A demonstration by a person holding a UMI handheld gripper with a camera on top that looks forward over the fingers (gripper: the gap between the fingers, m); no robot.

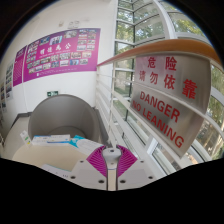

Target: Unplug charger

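On the left, a row of pink and magenta posters (60,52) is seen on a pale wall, with a small green sign (52,93) below them. Beneath these, a grey curved partition (60,118) is seen, and a white and light blue flat surface (68,143) lies in front of it, just left of the fingers; what it is cannot be told.

In the middle, the gripper (111,157) is seen with its magenta pads (98,160) drawn close together. A small white charger block (111,152) is pinched between the fingertips, with no gap visible at either side. It is held up off any support, and no socket is seen around it.

To the right, beyond the fingers, a tilted clear glass panel (190,75) is seen bearing red Chinese characters and the words "DANGER NO LEANING" (160,112). Behind it, white-framed windows (135,25) are seen.
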